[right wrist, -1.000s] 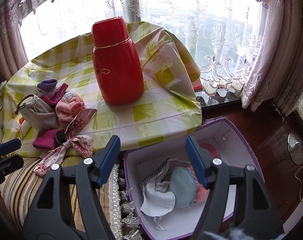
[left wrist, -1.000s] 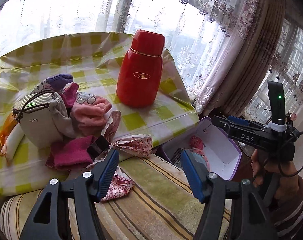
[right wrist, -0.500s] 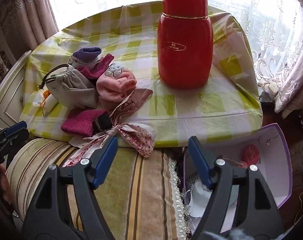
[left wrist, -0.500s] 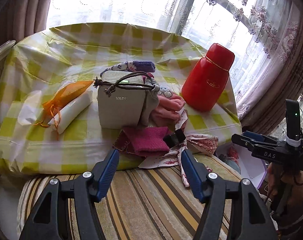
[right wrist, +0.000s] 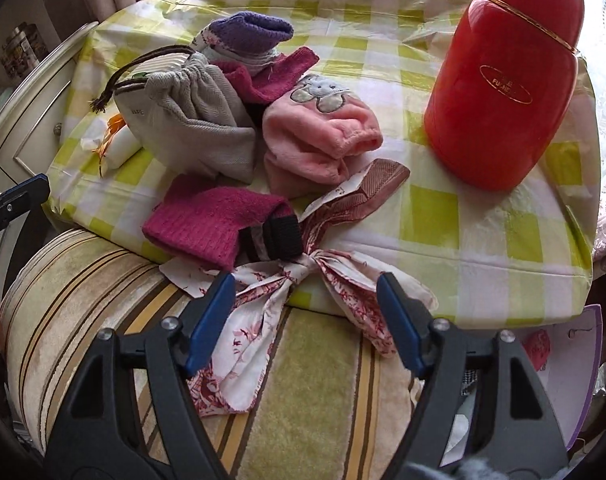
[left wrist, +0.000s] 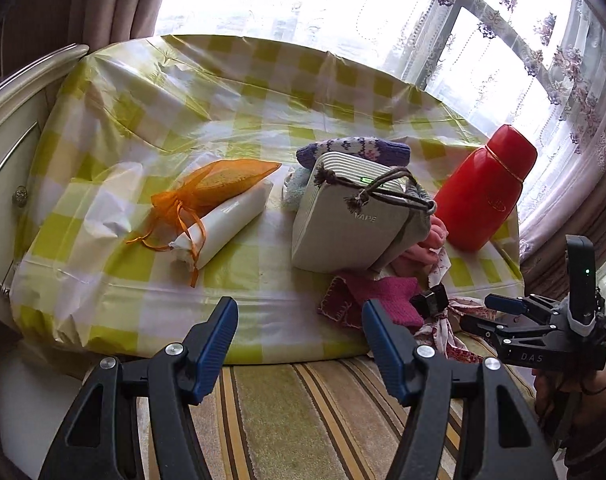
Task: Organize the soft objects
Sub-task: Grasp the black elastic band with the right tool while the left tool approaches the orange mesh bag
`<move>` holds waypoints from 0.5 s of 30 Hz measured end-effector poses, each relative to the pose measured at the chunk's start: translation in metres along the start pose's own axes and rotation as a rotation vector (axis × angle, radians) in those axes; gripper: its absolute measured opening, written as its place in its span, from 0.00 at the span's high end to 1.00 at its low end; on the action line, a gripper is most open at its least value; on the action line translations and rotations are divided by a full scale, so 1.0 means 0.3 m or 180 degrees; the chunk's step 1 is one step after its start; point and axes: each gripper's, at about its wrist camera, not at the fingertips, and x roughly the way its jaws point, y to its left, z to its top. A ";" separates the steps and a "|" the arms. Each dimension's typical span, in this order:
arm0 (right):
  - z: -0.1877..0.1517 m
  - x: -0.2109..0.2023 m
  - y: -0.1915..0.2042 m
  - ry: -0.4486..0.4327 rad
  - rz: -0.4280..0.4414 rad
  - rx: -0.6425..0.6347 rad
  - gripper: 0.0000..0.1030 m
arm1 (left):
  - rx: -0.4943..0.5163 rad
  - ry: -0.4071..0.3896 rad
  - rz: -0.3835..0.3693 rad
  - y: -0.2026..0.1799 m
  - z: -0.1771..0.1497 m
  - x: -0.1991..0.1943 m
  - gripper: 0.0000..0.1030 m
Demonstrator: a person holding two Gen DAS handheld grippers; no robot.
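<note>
Home living room, lace curtains (left wrist: 503, 60), checked tablecloth (left wrist: 243, 112), striped cushion (right wrist: 303, 380)

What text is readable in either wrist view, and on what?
"VAPE": on the pale grey drawstring pouch, left wrist view.
"DAS": on the body of the right gripper, left wrist view.
"FU...": start of the gold oval logo on the red flask, right wrist view; the rest and the line above it are too blurred to read.
Small print on the patterned cloth strip: unreadable.
</note>
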 end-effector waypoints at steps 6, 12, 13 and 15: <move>0.041 0.084 0.031 0.0097 0.0030 -0.0171 0.26 | -0.0105 -0.0010 0.0100 0.069 0.030 0.021 0.36; 0.083 0.147 0.033 0.0155 0.0042 -0.0197 0.27 | -0.0175 0.0027 0.0231 0.133 0.068 0.053 0.36; 0.087 0.155 0.036 0.0157 0.0042 -0.0205 0.28 | -0.0188 0.0034 0.0252 0.143 0.076 0.060 0.36; 0.093 0.175 0.042 0.0180 0.0061 -0.0216 0.34 | -0.0209 0.0033 0.0282 0.161 0.091 0.073 0.36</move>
